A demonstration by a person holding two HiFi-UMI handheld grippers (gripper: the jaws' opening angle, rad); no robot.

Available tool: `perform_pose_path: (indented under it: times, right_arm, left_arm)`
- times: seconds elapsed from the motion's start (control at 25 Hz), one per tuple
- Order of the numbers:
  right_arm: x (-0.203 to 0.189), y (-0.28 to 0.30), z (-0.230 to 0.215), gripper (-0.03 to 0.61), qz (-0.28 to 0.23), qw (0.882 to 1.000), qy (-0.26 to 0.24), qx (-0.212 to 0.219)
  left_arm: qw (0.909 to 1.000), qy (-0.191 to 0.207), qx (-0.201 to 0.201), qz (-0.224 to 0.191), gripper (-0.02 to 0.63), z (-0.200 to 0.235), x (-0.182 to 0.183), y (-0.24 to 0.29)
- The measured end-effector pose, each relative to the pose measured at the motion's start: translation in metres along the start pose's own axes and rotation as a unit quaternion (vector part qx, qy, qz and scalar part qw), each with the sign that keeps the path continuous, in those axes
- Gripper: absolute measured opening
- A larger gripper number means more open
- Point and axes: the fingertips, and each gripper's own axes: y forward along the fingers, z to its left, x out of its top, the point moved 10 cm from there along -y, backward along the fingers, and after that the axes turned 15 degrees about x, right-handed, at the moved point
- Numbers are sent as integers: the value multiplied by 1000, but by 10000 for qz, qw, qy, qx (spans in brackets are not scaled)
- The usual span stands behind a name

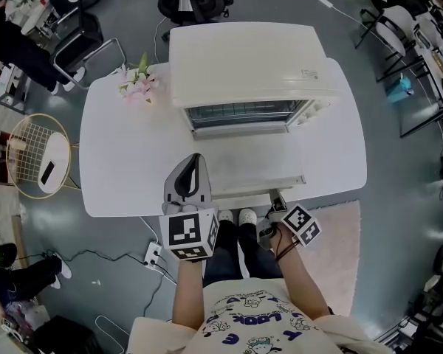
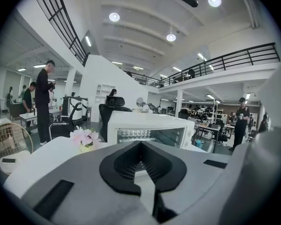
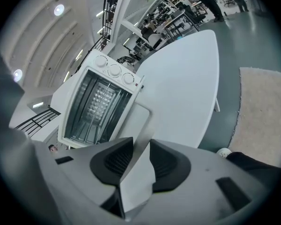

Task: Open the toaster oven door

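Note:
A cream toaster oven stands at the back of the white table, and its door lies folded down toward me. In the right gripper view the oven shows its lit cavity and three knobs. The door's front edge runs in between the pads of my right gripper, which is shut on it. From the head view that gripper sits at the table's front edge, right of the door's middle. My left gripper hovers over the table left of the door, shut and empty, facing the oven.
A small pot of pink flowers stands at the table's back left corner. A round wire stand is on the floor to the left, and a power strip lies under the front edge. Office chairs and people stand further back.

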Motion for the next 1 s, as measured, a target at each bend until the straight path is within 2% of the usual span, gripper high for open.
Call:
perform_pose_path:
  times: [0.24, 0.8, 0.88, 1.0]
  right_arm:
    - [-6, 4, -15, 106, 54, 9999, 47, -88]
    - [-14, 10, -45, 107, -15, 9997, -142, 214]
    - [-15, 11, -46, 107, -8, 9993, -319, 219]
    - [-15, 12, -46, 125, 65, 9954, -941, 162]
  left_arm:
    - [10000, 15, 45, 62, 5, 2, -6, 0]
    - [9995, 77, 148, 253, 5, 1, -26, -2]
    - [9995, 83, 153, 281, 5, 1, -28, -1]
    - [9994, 91, 147, 314, 5, 0, -32, -1]
